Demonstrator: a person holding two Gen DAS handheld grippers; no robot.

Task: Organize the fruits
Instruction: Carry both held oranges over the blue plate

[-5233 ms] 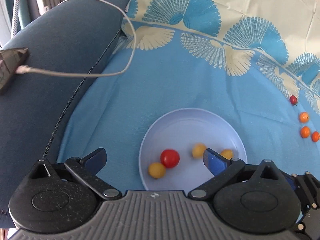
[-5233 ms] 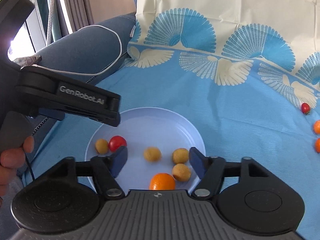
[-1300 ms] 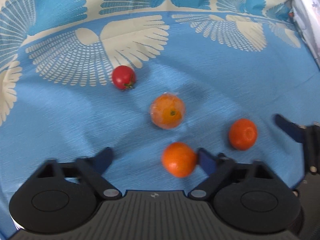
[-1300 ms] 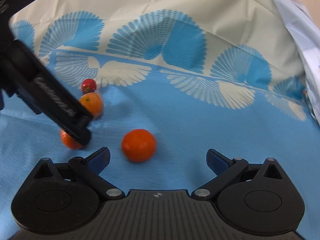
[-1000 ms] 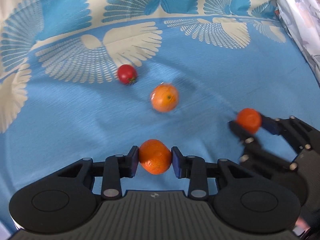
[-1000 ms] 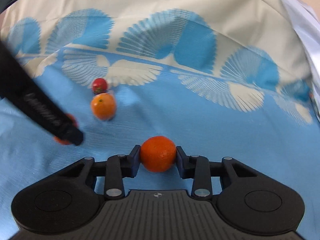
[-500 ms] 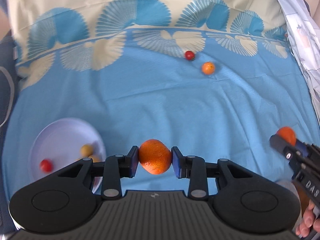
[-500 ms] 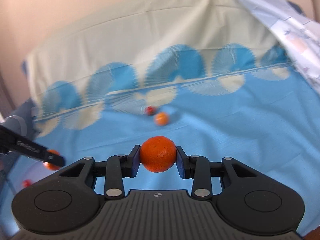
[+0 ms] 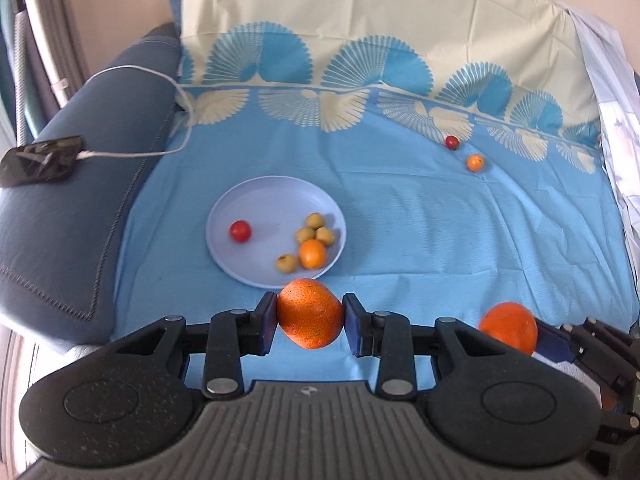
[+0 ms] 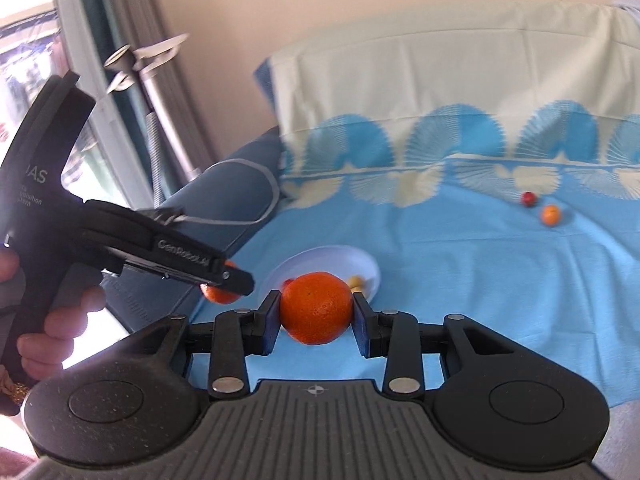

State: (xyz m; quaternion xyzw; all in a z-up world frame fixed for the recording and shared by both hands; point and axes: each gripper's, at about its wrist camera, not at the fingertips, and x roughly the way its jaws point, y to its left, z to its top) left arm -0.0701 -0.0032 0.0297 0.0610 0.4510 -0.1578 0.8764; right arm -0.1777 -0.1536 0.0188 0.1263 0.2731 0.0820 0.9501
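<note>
My left gripper [image 9: 310, 320] is shut on an orange mandarin [image 9: 309, 313], held above the blue cloth just in front of the pale blue plate [image 9: 256, 196]. The plate holds a red cherry tomato [image 9: 240, 231], a small orange fruit [image 9: 313, 254] and several yellow-green fruits [image 9: 316, 221]. My right gripper [image 10: 316, 316] is shut on another mandarin [image 10: 316, 307], which also shows in the left wrist view [image 9: 508, 327] at the lower right. A cherry tomato [image 9: 452, 142] and a small orange fruit [image 9: 475, 162] lie on the cloth far right.
A dark blue sofa arm [image 9: 68, 216] runs along the left, with a phone [image 9: 40, 159] and white cable [image 9: 132, 154] on it. The patterned cloth rises up the backrest [image 9: 360, 20]. A white patterned fabric [image 9: 616, 120] lies at the right edge.
Both grippers, each with a mandarin, have swung back left toward the plate. The plate now sits just ahead of the left gripper, and the remaining tomato and orange fruit lie farther off.
</note>
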